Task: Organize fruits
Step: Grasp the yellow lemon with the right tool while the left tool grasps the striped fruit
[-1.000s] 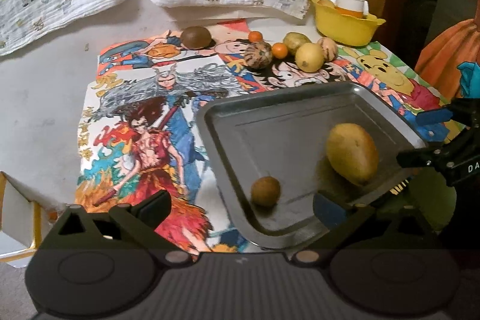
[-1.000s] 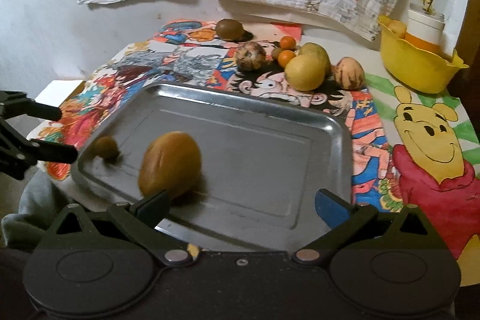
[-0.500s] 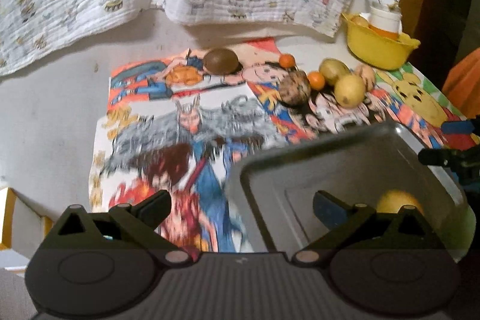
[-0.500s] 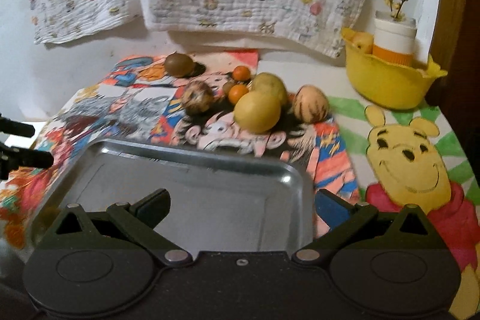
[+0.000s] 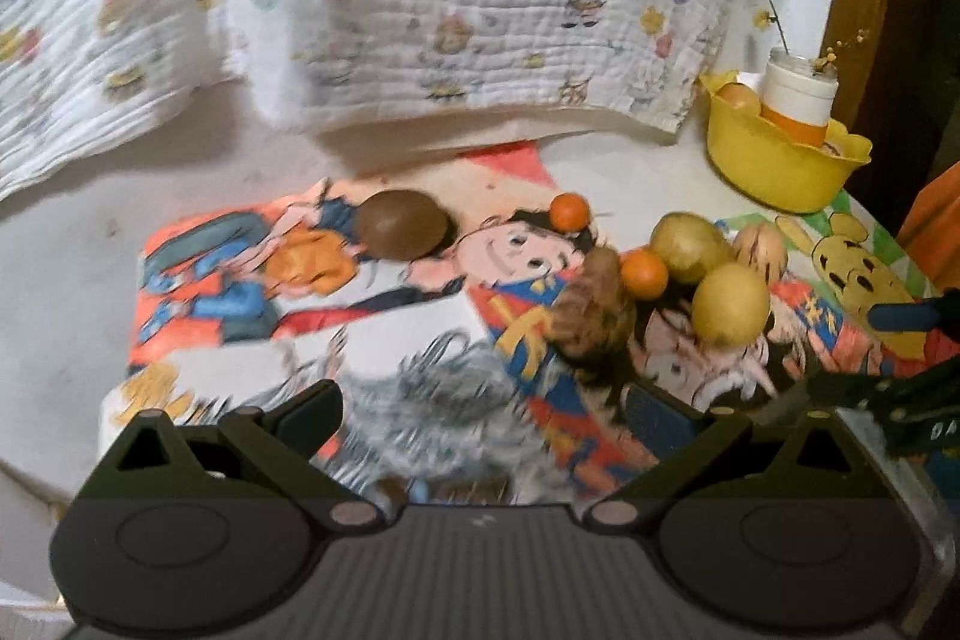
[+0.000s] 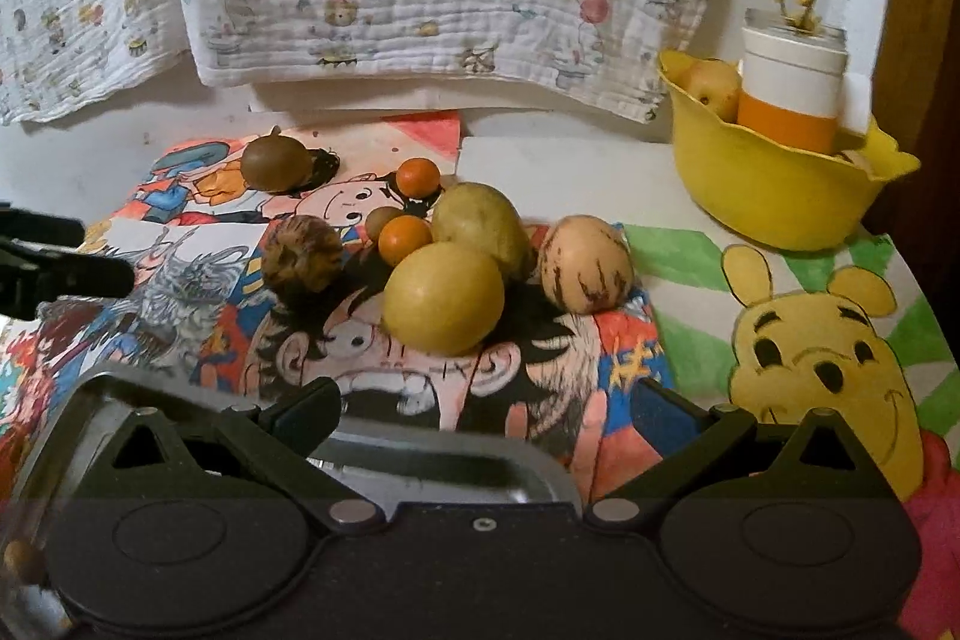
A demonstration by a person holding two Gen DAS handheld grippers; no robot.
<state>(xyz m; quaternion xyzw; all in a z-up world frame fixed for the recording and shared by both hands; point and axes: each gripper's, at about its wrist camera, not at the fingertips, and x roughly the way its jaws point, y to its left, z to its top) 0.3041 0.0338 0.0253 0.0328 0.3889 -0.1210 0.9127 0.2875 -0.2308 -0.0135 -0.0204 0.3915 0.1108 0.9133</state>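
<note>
My right gripper (image 6: 483,409) and left gripper (image 5: 480,412), jaws spread and empty, face the yellow fruit (image 6: 443,297) at frame centre; I should straddle it squarely before the metal tray (image 6: 432,466) below.

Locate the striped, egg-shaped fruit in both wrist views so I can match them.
Left wrist: striped fruit at right of centre, behind the round yellow fruit.
Right wrist: striped fruit right of centre, beside the same yellow fruit.
Shared landmark: yellow bowl at upper right.
</note>
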